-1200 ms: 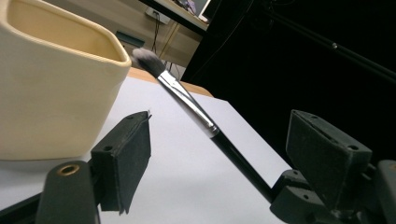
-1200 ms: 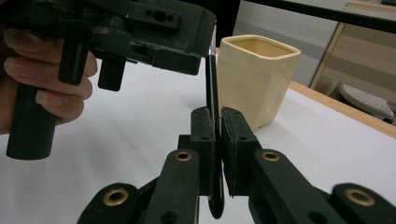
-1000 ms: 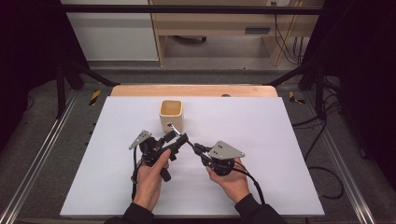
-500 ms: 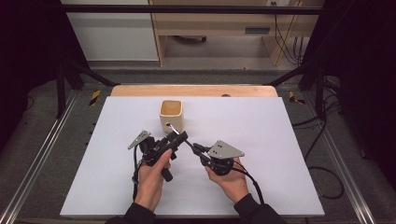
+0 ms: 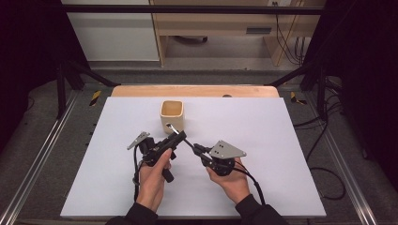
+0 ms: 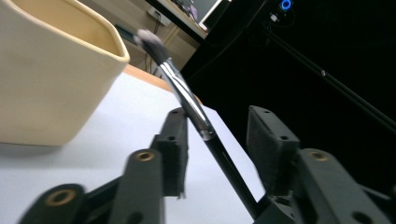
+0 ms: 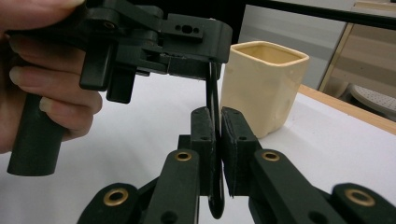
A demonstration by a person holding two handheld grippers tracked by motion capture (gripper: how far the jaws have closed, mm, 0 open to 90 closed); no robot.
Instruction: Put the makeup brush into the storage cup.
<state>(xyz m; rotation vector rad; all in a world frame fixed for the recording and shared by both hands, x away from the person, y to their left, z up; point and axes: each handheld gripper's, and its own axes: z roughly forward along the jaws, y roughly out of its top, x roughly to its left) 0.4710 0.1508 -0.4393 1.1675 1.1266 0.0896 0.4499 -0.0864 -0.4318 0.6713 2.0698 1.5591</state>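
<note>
Brush sits pinched tight in the right tool, its long stick pointing to 11 o'clock at the cup. Left tool stays wide open around it.

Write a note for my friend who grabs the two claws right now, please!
Right claw: shut on the thin brush, low on its black handle.
Left claw: open, jaws either side of the brush without pinching it.
Brush tip is up near the rim of the cream cup, not inside.
Cup stands upright on the white table.
Likely left: take the brush with the left claw or drop it into the cup.
</note>
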